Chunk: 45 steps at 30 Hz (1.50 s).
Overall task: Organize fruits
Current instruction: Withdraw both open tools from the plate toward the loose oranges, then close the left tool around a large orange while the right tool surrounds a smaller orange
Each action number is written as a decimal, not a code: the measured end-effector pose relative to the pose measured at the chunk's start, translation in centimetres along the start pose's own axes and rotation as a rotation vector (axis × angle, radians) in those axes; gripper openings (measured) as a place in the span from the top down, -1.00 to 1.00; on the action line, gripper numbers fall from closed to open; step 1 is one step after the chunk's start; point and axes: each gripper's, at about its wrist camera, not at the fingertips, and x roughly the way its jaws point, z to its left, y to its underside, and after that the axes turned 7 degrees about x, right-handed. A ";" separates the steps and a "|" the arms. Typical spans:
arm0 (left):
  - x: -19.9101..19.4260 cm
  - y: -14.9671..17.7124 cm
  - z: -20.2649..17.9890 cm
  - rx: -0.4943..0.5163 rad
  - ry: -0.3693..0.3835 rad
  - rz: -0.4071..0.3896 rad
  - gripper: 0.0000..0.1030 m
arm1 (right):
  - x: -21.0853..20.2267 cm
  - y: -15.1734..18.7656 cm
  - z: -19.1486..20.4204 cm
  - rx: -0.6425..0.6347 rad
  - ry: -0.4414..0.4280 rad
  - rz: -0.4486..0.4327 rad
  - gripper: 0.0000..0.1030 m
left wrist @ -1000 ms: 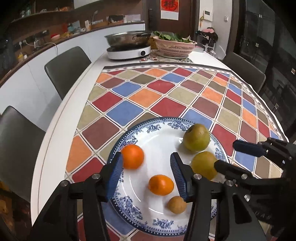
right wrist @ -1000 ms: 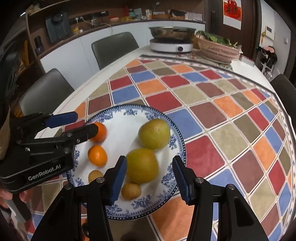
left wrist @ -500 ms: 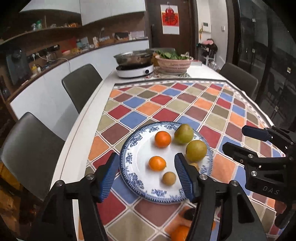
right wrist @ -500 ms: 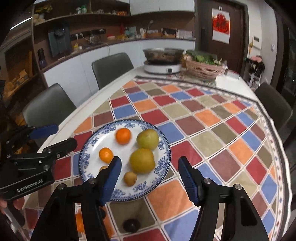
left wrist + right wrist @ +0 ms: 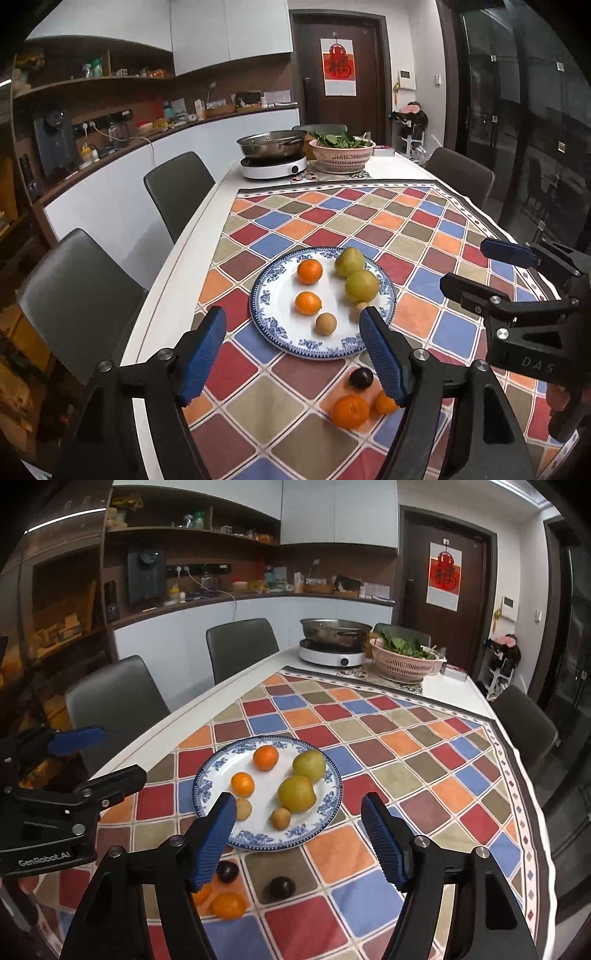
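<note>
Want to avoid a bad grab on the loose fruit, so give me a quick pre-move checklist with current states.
1. Left tongs open, holding nothing: ok.
2. Right tongs open, holding nothing: ok.
3. Blue-patterned white round plate flat on the checkered tablecloth: ok.
4. Room left on the plate: ok, bare patch at its left side.
5. All fruit on the plate: not ok; loose orange tangerine and dark round plum lie on the tablecloth.
6. Second dark plum reachable: cannot tell, partly behind the right tongs.
</note>
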 end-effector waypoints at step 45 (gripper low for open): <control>1.1 8.3 -4.0 0.313 0.222 0.034 -0.36 | 1.6 9.1 4.6 -0.389 -0.120 0.253 -0.35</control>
